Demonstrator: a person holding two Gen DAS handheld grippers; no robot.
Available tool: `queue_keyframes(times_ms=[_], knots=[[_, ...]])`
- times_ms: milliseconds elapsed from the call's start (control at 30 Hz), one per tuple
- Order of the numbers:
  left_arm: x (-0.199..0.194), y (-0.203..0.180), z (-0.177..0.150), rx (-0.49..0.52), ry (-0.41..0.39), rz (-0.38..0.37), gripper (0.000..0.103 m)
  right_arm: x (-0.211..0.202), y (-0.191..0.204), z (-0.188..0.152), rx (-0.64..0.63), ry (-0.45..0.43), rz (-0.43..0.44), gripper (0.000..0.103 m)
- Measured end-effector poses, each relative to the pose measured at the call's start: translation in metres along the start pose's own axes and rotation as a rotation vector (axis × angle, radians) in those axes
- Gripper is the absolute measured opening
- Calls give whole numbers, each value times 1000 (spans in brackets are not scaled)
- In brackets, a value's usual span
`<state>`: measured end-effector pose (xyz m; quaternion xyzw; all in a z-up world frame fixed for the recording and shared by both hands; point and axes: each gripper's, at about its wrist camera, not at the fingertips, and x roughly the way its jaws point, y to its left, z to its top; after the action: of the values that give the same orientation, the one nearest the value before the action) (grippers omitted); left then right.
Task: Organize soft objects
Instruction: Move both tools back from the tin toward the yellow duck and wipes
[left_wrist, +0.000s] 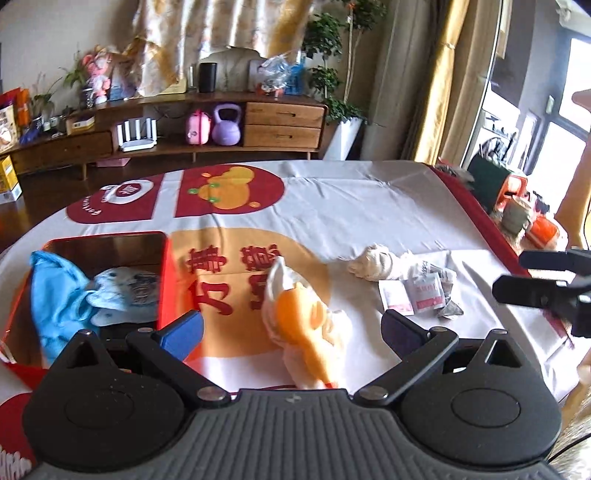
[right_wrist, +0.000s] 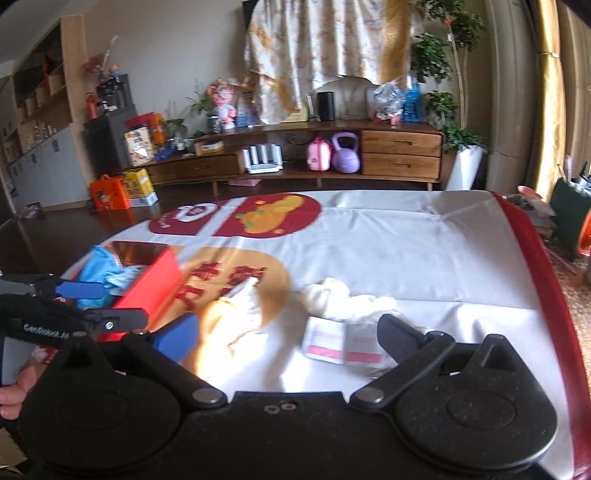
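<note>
Left wrist view: the left gripper (left_wrist: 291, 330) hangs low over the near edge of the cloth-covered table (left_wrist: 369, 206), its jaws spread wide and gripping nothing.
Soft toy: an orange-and-white plush (left_wrist: 303, 317) lies on the cloth between the spread fingers, tilted, its white tip pointing toward the far edge; no pad visibly touches it.
Red box (left_wrist: 166, 280): stands open at the table's left edge, just left of the left finger; a blue cloth (left_wrist: 55, 295) is draped over its left wall and a pale blue printed fabric (left_wrist: 125, 291) lies inside.
White bundle (left_wrist: 373, 262): a crumpled cream-white soft piece rests toward the table's right side, beyond the plush.
Packets: small paper sachets (left_wrist: 413, 295) with pink print lie flat just right of the bundle, nearer the right edge.
Right gripper (left_wrist: 524, 275): enters from the right edge of the table, seen side-on, its dark fingers parted and empty.

Right wrist view: the right gripper (right_wrist: 288, 334) hovers over the near edge, jaws wide apart, nothing between them but cloth.
Plush (right_wrist: 229, 321): blurred and sunlit, it lies near this gripper's left finger, beside the red box (right_wrist: 151, 284).
Bundle and sachets: the white bundle (right_wrist: 336, 295) sits ahead of centre; the sachets (right_wrist: 332, 343) lie just before the right finger.
Left gripper (right_wrist: 92, 302): reaches in from the left beside the box, fingers parted.
Background: a wooden sideboard (right_wrist: 399, 147) lines the far wall, with a purple kettlebell (right_wrist: 345, 153) on its lower shelf.
</note>
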<state>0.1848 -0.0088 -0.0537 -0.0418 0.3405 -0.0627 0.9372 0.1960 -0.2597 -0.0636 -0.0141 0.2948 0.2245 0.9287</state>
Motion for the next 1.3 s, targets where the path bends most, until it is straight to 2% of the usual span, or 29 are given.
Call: queue_keyframes(times_ms=[200, 467, 533, 867, 933, 1133, 1167, 1300], knots=[[25, -19, -6, 57, 2, 3, 103, 23, -21, -12, -18, 39, -44, 102], [58, -26, -8, 84, 26, 20, 103, 50, -49, -16, 17, 74, -85, 99], [65, -28, -8, 96, 30, 25, 103, 55, -55, -16, 26, 80, -84, 93], [93, -33, -12, 124, 54, 29, 103, 81, -68, -28, 26, 155, -90, 87], [97, -32, -12, 126, 60, 25, 103, 86, -71, -34, 28, 181, -92, 81], [106, -30, -15, 123, 74, 14, 102, 93, -82, -44, 49, 211, -113, 74], [107, -30, -15, 125, 72, 13, 101, 94, -84, -45, 55, 215, -113, 73], [109, -30, -15, 137, 68, 7, 88, 96, -88, -49, 79, 223, -115, 65]])
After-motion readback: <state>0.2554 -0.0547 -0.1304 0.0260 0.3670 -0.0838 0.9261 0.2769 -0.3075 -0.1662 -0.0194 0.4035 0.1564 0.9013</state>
